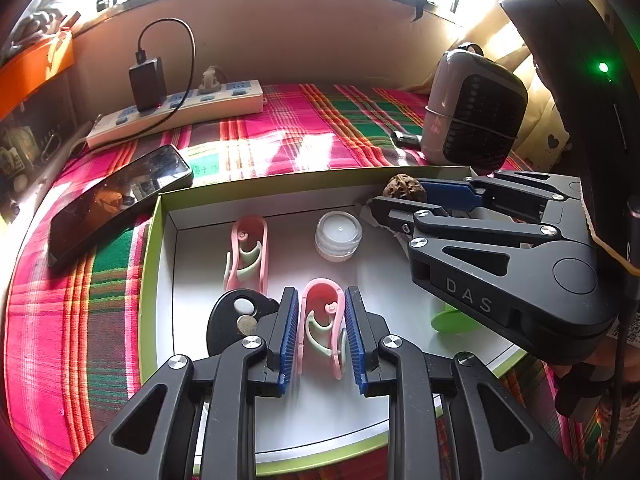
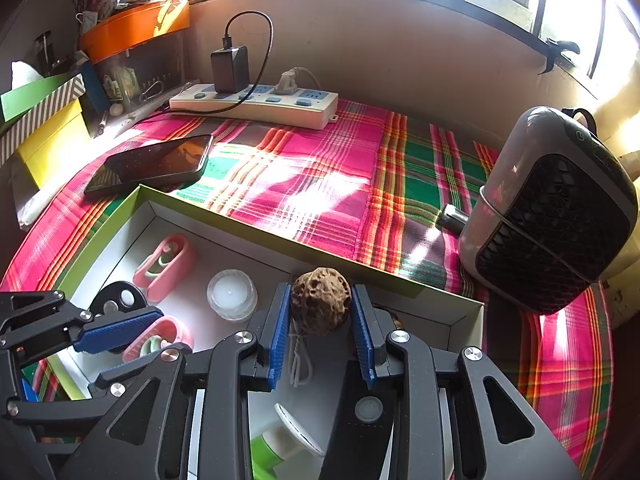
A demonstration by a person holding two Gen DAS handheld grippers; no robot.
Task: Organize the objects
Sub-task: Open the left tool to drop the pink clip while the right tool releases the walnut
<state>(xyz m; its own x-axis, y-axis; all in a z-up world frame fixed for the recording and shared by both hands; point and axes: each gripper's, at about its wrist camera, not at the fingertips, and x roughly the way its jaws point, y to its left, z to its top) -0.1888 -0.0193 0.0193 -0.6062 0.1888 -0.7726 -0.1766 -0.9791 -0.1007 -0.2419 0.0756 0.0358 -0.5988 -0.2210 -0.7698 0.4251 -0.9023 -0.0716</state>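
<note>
A green-rimmed white box [image 1: 149, 240] lies on the plaid cloth. My left gripper [image 1: 322, 332] is shut on a pink clip [image 1: 323, 328] inside the box. A second pink clip [image 1: 247, 254], a small clear jar [image 1: 338, 235] and a black disc [image 1: 236, 316] lie in the box. My right gripper [image 2: 321, 332] is shut on a brown walnut [image 2: 321, 305] and holds it above the box's far side [image 2: 304, 254]. The right gripper also shows in the left wrist view [image 1: 404, 200], with the walnut [image 1: 404, 188] at its tips.
A black phone [image 1: 116, 204] lies left of the box. A white power strip [image 2: 256, 106] with a charger sits at the back. A grey speaker-like device [image 2: 548, 208] stands at the right. A green-and-white item [image 2: 280, 444] and a white cord [image 2: 298, 356] lie in the box.
</note>
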